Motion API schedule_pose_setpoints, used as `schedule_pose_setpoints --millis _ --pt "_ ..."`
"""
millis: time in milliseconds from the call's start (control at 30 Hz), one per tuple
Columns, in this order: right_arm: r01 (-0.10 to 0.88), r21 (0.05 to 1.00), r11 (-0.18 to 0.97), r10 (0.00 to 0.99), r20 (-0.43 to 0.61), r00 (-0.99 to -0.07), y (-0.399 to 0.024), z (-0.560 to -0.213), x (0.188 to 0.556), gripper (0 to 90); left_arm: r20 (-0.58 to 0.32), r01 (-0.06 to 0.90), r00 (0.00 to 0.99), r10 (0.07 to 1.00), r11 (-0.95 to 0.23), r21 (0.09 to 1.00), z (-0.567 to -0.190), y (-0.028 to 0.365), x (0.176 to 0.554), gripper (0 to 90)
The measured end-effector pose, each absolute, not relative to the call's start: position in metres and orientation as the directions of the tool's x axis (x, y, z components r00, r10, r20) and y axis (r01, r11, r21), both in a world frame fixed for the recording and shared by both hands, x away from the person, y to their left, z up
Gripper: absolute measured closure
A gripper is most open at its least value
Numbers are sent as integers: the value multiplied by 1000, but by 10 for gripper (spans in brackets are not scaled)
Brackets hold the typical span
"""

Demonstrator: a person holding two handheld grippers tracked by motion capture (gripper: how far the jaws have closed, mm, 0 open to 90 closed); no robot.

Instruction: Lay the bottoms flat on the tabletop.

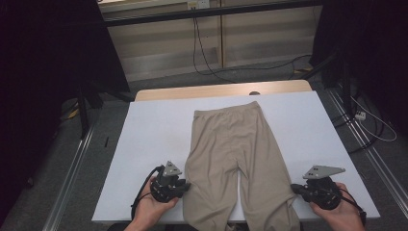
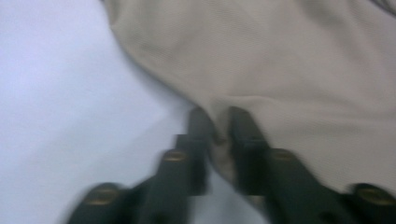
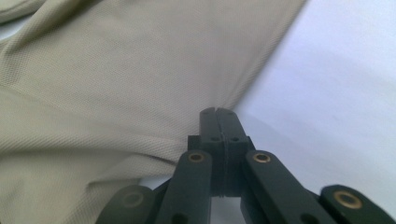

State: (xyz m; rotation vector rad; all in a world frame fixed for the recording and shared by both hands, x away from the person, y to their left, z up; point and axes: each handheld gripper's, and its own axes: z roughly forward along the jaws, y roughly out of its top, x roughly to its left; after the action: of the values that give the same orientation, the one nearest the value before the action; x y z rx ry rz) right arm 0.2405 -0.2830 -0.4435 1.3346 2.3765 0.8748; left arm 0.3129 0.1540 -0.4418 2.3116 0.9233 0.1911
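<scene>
On the white table the beige trousers lie flat, waistband far, legs toward the person. Left gripper pinches the left leg's outer edge; right gripper, jaws closed, nips the right leg's edge, likely readying a fold

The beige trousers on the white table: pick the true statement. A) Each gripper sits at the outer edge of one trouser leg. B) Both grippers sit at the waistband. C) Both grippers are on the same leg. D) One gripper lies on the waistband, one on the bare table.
A: in the high view the left gripper meets the outer edge of one leg of the beige trousers and the right gripper the other leg's, with the waistband at the far end.
</scene>
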Motion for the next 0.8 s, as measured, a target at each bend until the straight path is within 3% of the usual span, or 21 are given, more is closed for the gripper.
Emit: schedule_pose_setpoints --millis 100,533,800 --pt "676 627 388 843 56 -535 -290 -443 237 900 -96 563 754 650 -564 604 -441 153 311 897" --pt "673 652 348 839 105 -535 -293 -442 232 900 -105 608 714 692 -538 584 -437 163 304 900" --pt "648 660 380 799 119 -590 -284 -437 224 900 -127 621 705 698 -519 587 -437 168 304 900"
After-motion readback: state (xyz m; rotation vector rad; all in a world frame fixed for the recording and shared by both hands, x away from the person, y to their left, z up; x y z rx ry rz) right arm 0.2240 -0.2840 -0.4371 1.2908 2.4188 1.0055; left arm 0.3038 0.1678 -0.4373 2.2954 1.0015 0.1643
